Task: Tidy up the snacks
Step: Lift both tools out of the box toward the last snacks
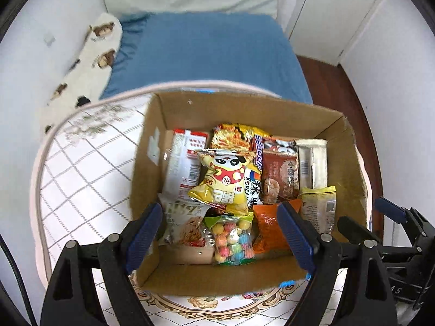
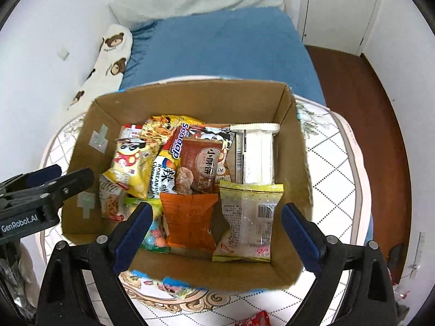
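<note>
Quilted round table (image 1: 81,179) bears boxy cardboard carton (image 1: 244,279).

- The candy bag (image 2: 153,237) is mostly hidden behind the right gripper's (image 2: 214,233) left finger in the right wrist view.
- The red wrapper (image 2: 257,320) is cut off by the bottom edge.
- The tablecloth (image 1: 89,125) pattern smears into blur.
- Small print on the yellow-trimmed packet (image 2: 248,222) is unreadable.
</note>
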Available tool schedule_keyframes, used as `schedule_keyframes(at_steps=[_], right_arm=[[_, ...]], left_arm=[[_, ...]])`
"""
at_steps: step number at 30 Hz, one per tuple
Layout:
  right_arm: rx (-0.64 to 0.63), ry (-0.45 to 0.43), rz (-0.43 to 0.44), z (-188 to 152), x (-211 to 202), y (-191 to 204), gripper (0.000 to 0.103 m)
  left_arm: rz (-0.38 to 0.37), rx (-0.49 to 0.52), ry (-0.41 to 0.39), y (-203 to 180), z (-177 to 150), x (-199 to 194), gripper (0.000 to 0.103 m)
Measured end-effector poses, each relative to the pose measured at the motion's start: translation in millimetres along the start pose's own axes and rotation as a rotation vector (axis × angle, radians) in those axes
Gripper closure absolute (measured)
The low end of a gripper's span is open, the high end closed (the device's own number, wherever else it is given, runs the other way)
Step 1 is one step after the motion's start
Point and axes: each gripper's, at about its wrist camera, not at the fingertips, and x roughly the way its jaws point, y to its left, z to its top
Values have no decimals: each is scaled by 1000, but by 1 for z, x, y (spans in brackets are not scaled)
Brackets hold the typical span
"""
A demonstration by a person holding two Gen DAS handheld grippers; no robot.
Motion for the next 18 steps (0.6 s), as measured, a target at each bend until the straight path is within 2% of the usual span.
schedule_keyframes(at_steps=[8, 18], right_arm=[[-19, -96, -4, -25, -49, 10, 6], [-29, -211, 14, -59, -110, 21, 6]], left_arm=[[27, 13, -142, -3, -28, -57, 16], [22, -2, -259, -3, -73, -110, 16]])
